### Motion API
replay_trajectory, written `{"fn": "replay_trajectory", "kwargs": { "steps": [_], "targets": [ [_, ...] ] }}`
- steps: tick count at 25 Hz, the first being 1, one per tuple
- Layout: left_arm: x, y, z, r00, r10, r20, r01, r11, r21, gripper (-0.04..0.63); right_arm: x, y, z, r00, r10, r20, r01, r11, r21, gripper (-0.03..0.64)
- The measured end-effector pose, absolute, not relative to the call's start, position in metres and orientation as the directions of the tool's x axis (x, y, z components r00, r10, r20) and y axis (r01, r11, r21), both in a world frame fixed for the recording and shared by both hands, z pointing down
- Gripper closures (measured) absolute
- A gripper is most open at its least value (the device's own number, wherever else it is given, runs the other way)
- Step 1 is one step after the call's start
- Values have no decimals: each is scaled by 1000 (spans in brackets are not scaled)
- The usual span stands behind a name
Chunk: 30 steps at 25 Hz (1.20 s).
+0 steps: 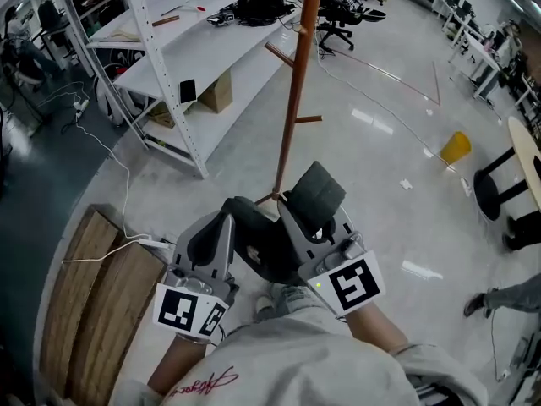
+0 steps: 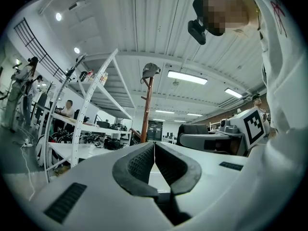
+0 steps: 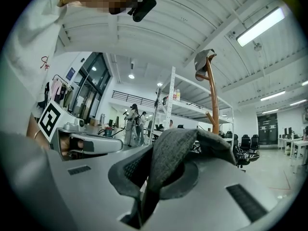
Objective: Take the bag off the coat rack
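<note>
Both closed: left gripper (image 2: 154, 150) empty, right gripper (image 3: 159, 154) pinching grey felt (image 3: 179, 150), the coat rack's (image 1: 292, 100) grey top piece (image 3: 204, 59) high above them.

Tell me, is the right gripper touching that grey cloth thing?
Touching. The right gripper view shows the grey cloth pinched between the closed jaws of the right gripper, with both dark pads pressing on it.

Bright ceiling tube lights (image 2: 186, 77) glare on the glossy floor (image 1: 372, 121); fisheye edges bend and darken.
</note>
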State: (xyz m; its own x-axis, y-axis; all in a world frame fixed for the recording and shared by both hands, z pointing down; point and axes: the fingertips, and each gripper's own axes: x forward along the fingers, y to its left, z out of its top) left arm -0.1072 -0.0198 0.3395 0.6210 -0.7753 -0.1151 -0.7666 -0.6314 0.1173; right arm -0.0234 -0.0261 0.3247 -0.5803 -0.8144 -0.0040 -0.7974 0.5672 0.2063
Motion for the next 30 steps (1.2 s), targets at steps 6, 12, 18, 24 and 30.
{"fn": "replay_trajectory", "kwargs": {
  "steps": [6,12,18,24,30],
  "targets": [
    [-113,2,336,631,-766,-124,-757,-643,114,577,-36,10,335,-582,-812,43,-791,578,199,580],
    [-115,12,333,626,-768,-135,-761,-639,112,577,-43,28,335,-599,-799,54,-776,596,207,580],
    [-105,16,329,628,-766,-140,-758,-642,112,577,-37,35,337,-593,-801,78,-776,595,211,580],
    [-97,16,322,624,-768,-142,-763,-639,99,577,-30,38,333,-602,-795,76,-769,603,211,580],
    [-88,12,319,625,-767,-143,-763,-639,98,577,-25,33,331,-618,-782,81,-756,620,212,580]
  ]
}}
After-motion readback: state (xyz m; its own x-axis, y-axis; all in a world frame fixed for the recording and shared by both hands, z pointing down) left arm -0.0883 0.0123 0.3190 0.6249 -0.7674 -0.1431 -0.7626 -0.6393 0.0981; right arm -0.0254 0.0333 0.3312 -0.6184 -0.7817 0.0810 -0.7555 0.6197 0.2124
